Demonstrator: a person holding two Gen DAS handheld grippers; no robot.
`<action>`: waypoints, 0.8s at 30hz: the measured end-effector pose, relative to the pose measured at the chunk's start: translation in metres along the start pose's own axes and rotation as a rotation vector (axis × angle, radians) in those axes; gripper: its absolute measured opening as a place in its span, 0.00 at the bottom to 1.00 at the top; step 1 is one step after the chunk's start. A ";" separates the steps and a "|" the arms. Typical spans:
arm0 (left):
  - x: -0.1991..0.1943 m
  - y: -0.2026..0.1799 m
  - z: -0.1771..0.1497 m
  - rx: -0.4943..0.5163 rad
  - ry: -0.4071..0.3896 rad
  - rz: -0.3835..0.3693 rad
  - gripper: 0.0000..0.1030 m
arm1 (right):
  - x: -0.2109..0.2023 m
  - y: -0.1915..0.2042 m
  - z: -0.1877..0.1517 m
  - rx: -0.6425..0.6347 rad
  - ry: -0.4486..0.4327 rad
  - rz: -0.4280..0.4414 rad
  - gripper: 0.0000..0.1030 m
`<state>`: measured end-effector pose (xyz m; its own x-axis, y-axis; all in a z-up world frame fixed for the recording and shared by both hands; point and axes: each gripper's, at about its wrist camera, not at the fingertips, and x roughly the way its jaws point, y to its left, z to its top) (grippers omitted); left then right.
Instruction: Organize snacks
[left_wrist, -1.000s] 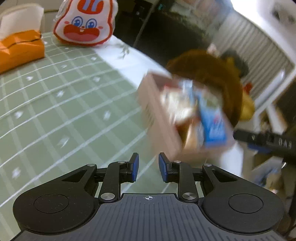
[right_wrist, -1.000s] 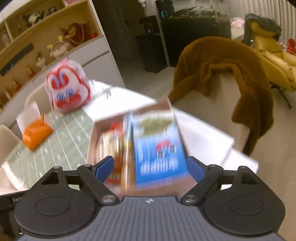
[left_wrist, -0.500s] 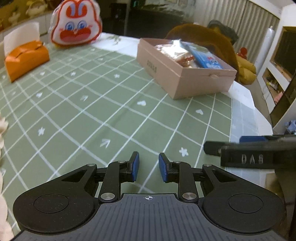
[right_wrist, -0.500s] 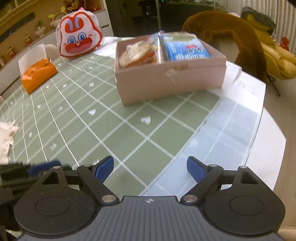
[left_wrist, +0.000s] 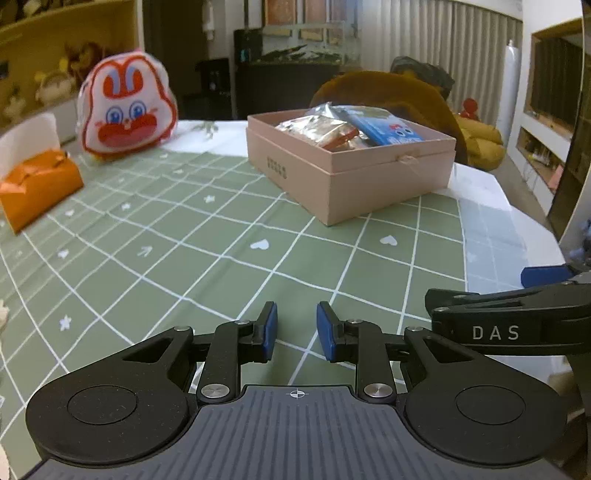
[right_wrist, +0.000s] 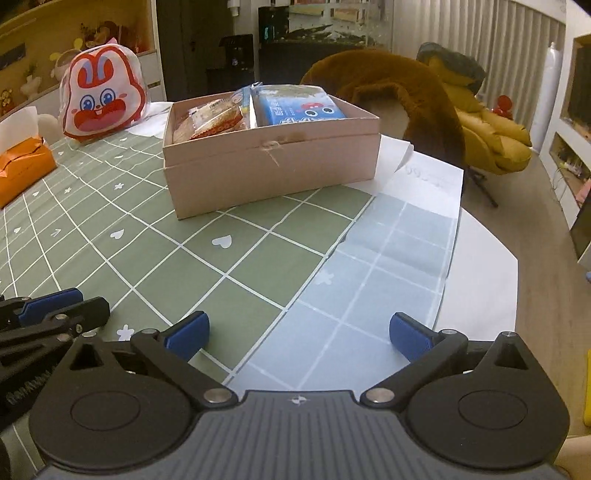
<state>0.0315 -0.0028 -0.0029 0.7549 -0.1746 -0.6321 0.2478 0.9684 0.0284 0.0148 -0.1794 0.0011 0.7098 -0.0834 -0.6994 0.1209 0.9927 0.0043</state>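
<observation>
A pink cardboard box (left_wrist: 351, 173) (right_wrist: 273, 173) stands on the green checked tablecloth, well ahead of both grippers. Inside lie a silver-and-orange snack packet (left_wrist: 321, 129) (right_wrist: 210, 120) and a blue snack packet (left_wrist: 384, 129) (right_wrist: 303, 107). My left gripper (left_wrist: 296, 314) hovers low over the cloth, its jaws a narrow gap apart with nothing between them. My right gripper (right_wrist: 300, 325) is near the table's right side, its jaws opening wide with nothing between them. Each gripper shows at the edge of the other's view, side by side.
A red-and-white rabbit-face bag (left_wrist: 125, 110) and an orange tissue box (left_wrist: 37, 184) sit at the far left of the table. Behind the box is a chair draped with a brown furry throw (right_wrist: 399, 92). The table's rounded edge (right_wrist: 484, 280) runs along the right.
A second ago the box was between the right jaws, blurred in motion. It now rests on the table, both grippers have drawn back from it, and the right jaws have spread wider.
</observation>
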 end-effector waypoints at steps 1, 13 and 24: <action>0.001 0.000 0.001 0.002 -0.001 -0.001 0.28 | 0.001 0.000 -0.001 -0.002 -0.009 0.001 1.00; 0.005 0.002 0.003 -0.011 -0.001 -0.030 0.28 | 0.002 0.001 -0.008 0.005 -0.072 -0.005 1.00; 0.004 0.003 0.003 -0.018 -0.001 -0.035 0.28 | 0.002 0.001 -0.008 0.005 -0.073 -0.004 1.00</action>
<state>0.0371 -0.0014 -0.0032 0.7467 -0.2084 -0.6316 0.2627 0.9649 -0.0078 0.0111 -0.1782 -0.0061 0.7578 -0.0936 -0.6457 0.1273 0.9919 0.0056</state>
